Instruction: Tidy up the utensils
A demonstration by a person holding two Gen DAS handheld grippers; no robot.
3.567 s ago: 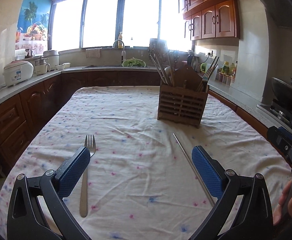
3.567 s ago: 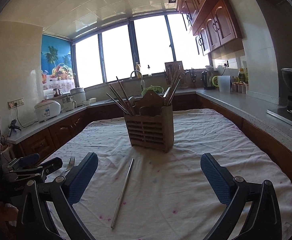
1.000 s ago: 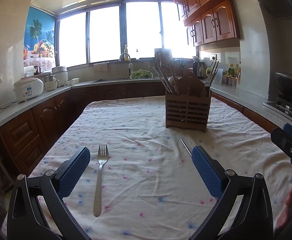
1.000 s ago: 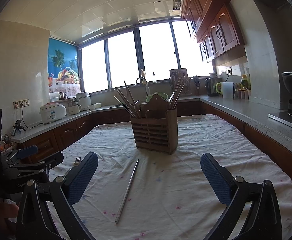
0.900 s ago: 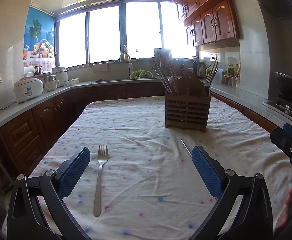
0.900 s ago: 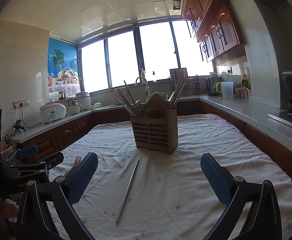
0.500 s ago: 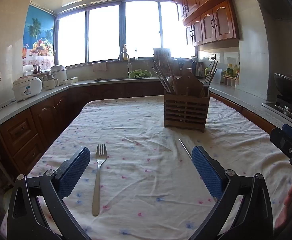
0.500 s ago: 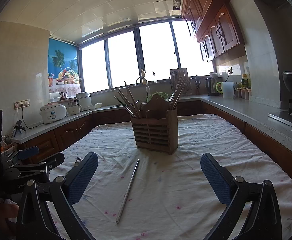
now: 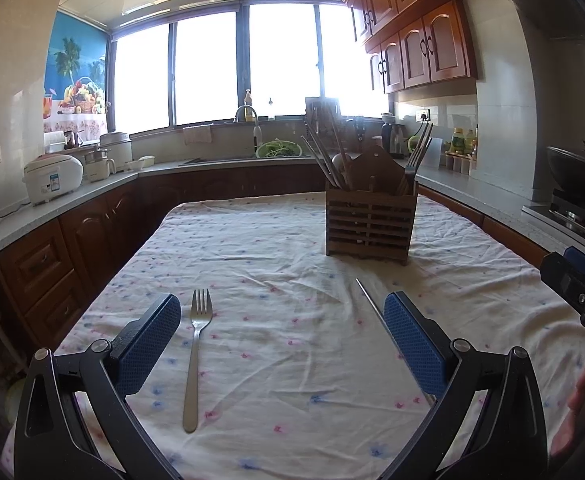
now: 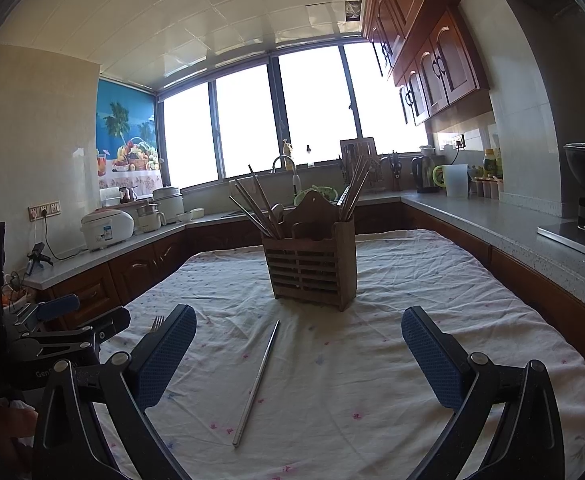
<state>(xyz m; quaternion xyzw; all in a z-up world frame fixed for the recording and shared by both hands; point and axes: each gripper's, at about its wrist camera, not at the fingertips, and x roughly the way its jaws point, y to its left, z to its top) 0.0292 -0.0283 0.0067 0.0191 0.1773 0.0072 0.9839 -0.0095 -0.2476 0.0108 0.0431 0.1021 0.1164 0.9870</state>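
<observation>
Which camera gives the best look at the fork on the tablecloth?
The left wrist view. There the fork lies in full on the tablecloth, tines to handle end, between the open left gripper fingers. The right wrist view shows only its tines beside a finger.

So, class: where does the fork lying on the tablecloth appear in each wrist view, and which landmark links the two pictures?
Left wrist: fork lies lower left, just inside the left finger, tines away.
Right wrist: only its tines show, left of centre, behind the left finger.
Shared landmark: wooden utensil holder.
</observation>
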